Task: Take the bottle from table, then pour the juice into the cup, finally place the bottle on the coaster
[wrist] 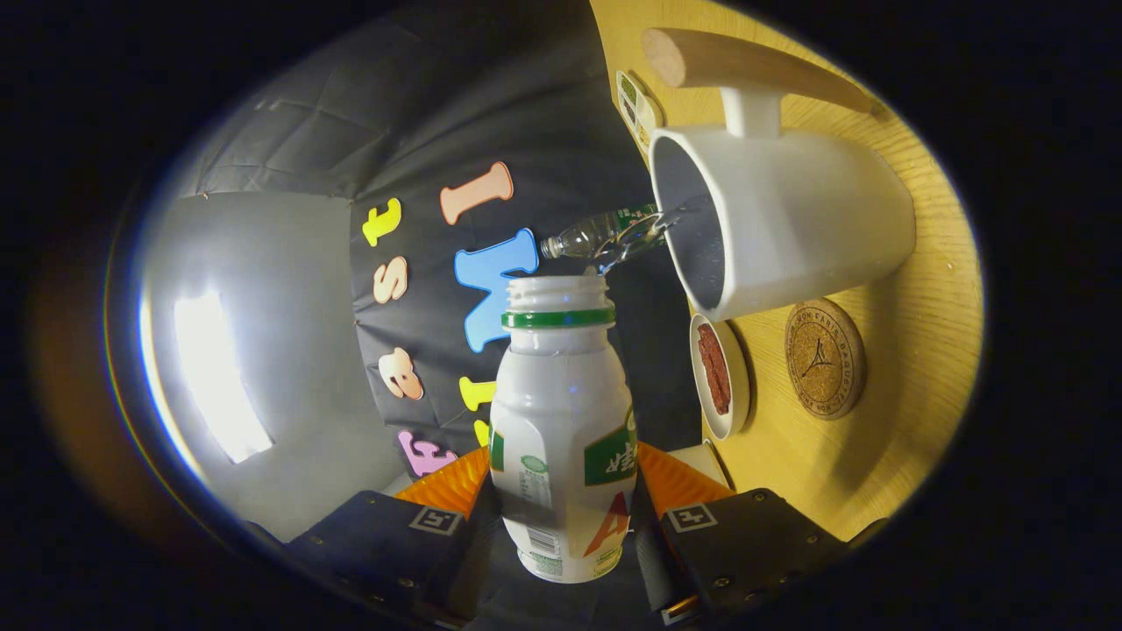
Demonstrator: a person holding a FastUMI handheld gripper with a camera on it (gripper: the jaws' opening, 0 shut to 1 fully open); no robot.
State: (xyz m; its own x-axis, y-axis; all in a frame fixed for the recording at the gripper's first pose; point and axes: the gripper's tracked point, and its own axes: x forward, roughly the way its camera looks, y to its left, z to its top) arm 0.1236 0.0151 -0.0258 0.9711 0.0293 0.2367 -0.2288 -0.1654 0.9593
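The tongs [561, 526] pinch the open white plastic bottle [561, 421], tipped toward the white wooden-handled cup [789, 232] on the bench [912, 394].

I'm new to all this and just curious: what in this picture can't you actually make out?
- Whether juice is left in the bottle: its opaque wall hides it, gripper view.
- Whether the cup holds liquid: its interior is shadowed.
- The print on the coaster: too small.
- The contents of the small dish: seen edge-on.
- The gripper fingers' contact: the bottle covers it.
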